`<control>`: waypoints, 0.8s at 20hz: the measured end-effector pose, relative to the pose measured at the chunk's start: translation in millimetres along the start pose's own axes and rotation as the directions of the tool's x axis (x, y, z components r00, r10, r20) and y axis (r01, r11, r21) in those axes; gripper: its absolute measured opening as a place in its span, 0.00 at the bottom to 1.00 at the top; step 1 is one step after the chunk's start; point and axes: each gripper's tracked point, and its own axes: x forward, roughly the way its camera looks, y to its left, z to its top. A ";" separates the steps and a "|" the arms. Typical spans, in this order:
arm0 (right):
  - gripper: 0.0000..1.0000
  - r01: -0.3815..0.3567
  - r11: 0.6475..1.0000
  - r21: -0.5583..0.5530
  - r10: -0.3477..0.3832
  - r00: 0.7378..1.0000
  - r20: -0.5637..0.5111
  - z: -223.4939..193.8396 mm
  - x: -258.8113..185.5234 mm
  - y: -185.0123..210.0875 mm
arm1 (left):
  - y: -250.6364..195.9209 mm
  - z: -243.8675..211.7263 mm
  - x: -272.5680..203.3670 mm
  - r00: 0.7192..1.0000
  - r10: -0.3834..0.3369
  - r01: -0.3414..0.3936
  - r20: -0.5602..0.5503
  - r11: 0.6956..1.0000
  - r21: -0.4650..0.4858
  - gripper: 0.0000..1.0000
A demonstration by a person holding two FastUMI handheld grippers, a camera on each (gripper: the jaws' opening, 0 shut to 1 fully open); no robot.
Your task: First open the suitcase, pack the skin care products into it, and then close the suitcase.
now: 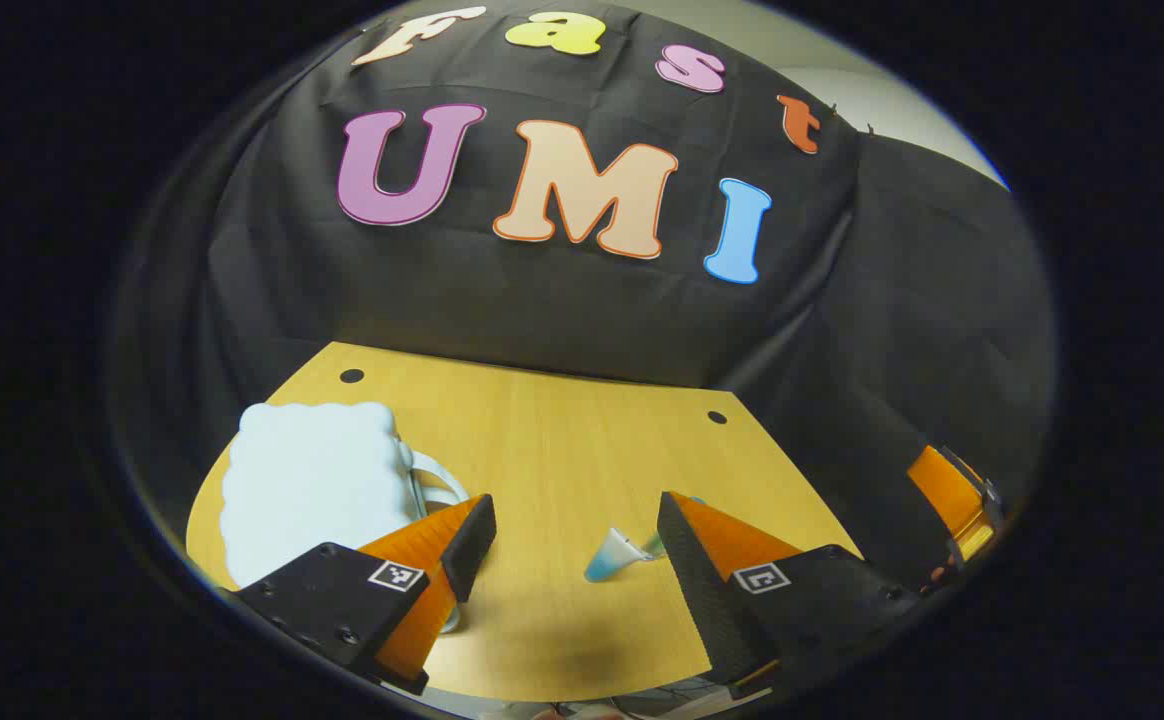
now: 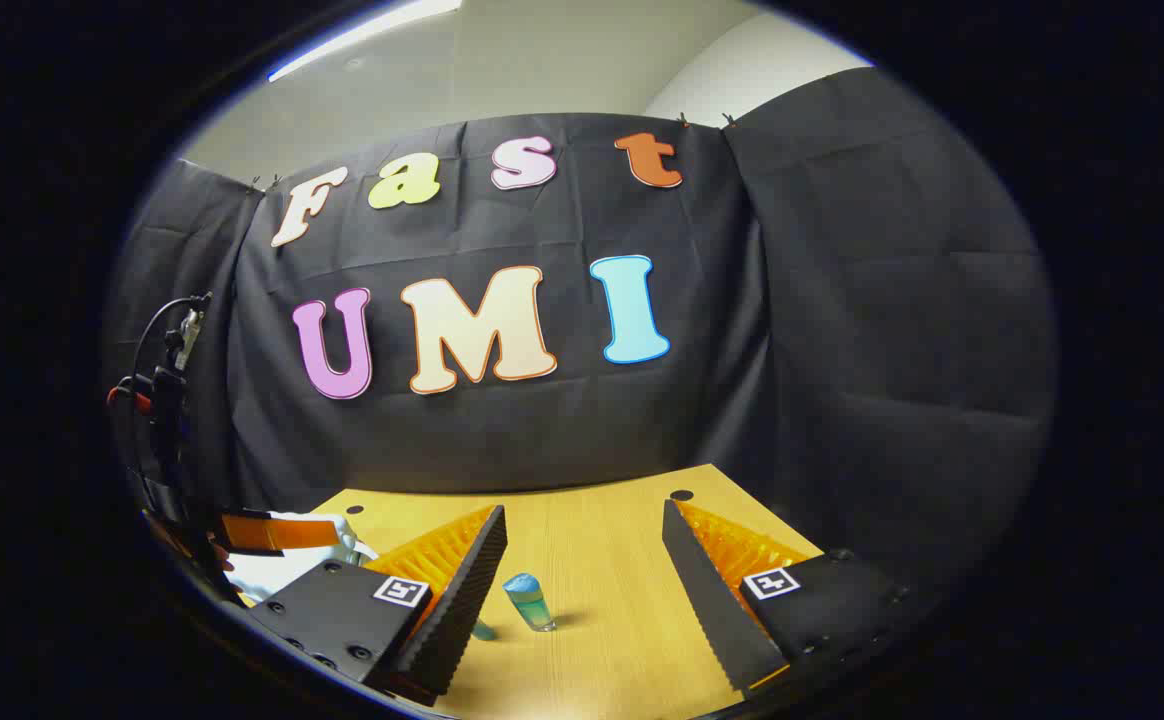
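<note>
Left gripper (image 1: 572, 560): fingers spread wide, holding nothing, low over the wooden table (image 1: 562, 440) | Suitcase (image 1: 312, 485) (pale, scalloped, lid down): lower left of left gripper view | Skin care bottle (image 2: 529, 602): upright, lower centre of right gripper view, between the parted, empty fingers of the right gripper (image 2: 582, 590) | Tube (image 1: 620, 555): lying on the table, lower centre of left gripper view.

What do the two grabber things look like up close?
Each one is a chunky black block with two long wedge-shaped fingers that have ridged, toothy inner faces. The left gripper and right gripper both wear small square black-and-white marker stickers on top, plus little screws. Black and red cables loop off the left gripper's body.
</note>
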 end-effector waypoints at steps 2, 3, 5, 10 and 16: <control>0.98 -0.002 1.000 0.002 0.002 1.000 -0.007 -3.8 1.9 -2.3 | 9.9 -1.1 -2.3 0.999 0.030 -0.030 -0.011 1.000 0.002 0.96; 0.94 -0.003 1.000 0.006 0.003 1.000 -0.010 -6.8 3.6 -3.9 | 14.7 -0.1 -3.7 0.999 0.047 -0.047 -0.013 0.999 0.004 0.96; 0.98 -0.014 1.000 0.021 0.015 1.000 -0.024 -13.1 6.7 -3.5 | 25.0 -0.7 -3.4 0.997 0.079 -0.079 -0.023 0.997 0.012 0.96; 0.98 -0.033 0.999 0.025 0.034 0.998 -0.060 -26.4 17.3 -7.8 | 59.2 -6.8 4.0 0.982 0.168 -0.168 -0.084 0.986 0.007 0.96; 0.98 -0.023 0.998 0.055 0.028 0.995 -0.099 -40.7 24.9 -21.4 | 84.2 -5.6 42.0 0.958 0.215 -0.206 -0.187 0.976 0.064 0.95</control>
